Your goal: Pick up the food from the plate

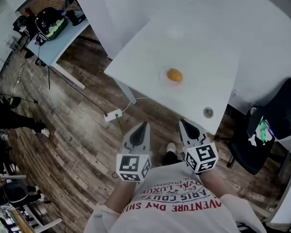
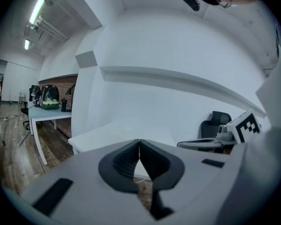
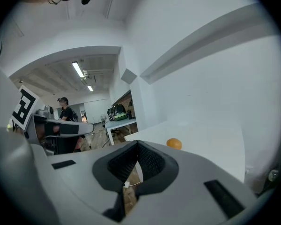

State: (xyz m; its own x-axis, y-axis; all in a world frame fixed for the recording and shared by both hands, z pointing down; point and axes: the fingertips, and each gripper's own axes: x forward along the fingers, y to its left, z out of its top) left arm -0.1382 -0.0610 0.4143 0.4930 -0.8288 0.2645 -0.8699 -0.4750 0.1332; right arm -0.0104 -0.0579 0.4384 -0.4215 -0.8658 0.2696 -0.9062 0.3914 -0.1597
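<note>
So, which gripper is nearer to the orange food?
The right gripper: its tip points almost at the orange food, while the left gripper sits farther aside.

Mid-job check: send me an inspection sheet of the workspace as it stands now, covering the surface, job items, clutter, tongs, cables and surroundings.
Surface: white table, mostly bare.
Job's things: one orange piece of food lies on a pale plate, not yet picked up.
Clutter: a small round grey thing near the table's near edge; nothing else seen.
Grippers: left tongs and right tongs are both shut and empty, held short of the table, close to the person's chest.
Cables: a white power strip lies on the floor, with leads running off it.
Surroundings: wooden floor; black chair to the right; second table with bags at far left.
</note>
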